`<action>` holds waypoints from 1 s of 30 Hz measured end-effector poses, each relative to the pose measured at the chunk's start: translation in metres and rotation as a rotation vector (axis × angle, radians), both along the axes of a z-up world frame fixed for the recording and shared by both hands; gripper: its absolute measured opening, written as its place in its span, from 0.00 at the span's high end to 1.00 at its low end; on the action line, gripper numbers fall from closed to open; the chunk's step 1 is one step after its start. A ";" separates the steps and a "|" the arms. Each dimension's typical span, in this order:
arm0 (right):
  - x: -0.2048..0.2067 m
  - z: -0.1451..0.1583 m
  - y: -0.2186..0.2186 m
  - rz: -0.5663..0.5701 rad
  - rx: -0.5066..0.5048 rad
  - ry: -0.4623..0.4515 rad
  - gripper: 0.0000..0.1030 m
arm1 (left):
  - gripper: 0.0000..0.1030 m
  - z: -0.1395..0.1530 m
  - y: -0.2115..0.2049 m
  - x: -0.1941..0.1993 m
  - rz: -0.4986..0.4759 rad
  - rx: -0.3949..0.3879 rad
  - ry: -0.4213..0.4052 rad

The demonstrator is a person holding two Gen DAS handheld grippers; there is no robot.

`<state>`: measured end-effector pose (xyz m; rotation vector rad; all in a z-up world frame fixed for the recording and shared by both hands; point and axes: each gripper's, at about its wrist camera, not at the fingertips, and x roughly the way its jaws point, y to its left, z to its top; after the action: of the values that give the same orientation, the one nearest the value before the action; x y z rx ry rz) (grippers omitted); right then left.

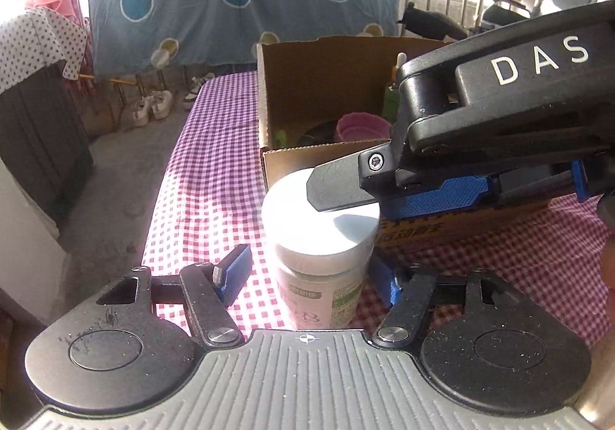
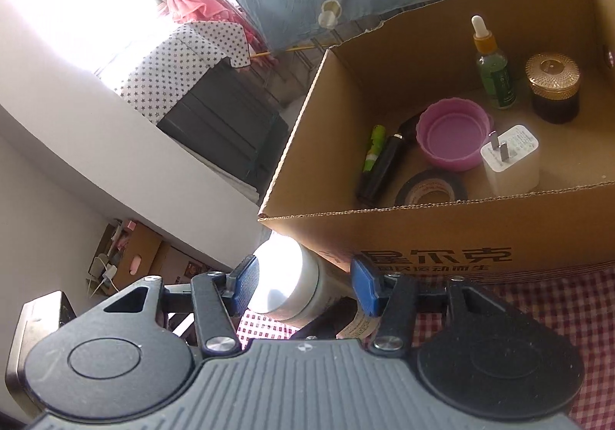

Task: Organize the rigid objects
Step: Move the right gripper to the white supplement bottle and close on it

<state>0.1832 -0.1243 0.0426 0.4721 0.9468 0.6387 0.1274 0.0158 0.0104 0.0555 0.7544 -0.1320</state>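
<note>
A white-lidded jar (image 1: 321, 234) with a pale pink and green label stands on the checked tablecloth (image 1: 207, 168) in front of a cardboard box (image 1: 292, 160). My left gripper (image 1: 307, 272) is open, its blue pads on either side of the jar's body without touching. My right gripper (image 2: 303, 285) reaches in from the right above the jar; in the right wrist view its blue pads straddle the jar's lid (image 2: 284, 282) with gaps showing. The right gripper's body (image 1: 499, 114) hangs over the lid in the left wrist view.
The cardboard box (image 2: 442, 234) holds a pink bowl (image 2: 453, 134), white charger (image 2: 509, 160), dropper bottle (image 2: 492, 68), dark gold-lidded jar (image 2: 553, 87), tape roll (image 2: 430, 189), black tube and green tube. The table's left edge drops to the floor.
</note>
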 end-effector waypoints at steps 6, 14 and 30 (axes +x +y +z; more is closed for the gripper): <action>0.003 -0.003 0.005 0.020 0.032 0.030 0.58 | 0.48 0.000 0.002 -0.006 0.013 -0.026 -0.002; -0.019 0.014 -0.004 0.036 0.069 0.031 0.58 | 0.48 0.017 -0.008 -0.039 0.005 0.020 -0.015; -0.047 0.131 -0.045 -0.002 0.123 -0.301 0.58 | 0.49 0.122 -0.047 -0.042 -0.096 0.093 -0.258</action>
<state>0.1360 -0.1692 0.1739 0.4700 0.6245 0.7456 0.0850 -0.0309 0.1320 0.1940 0.4995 -0.1772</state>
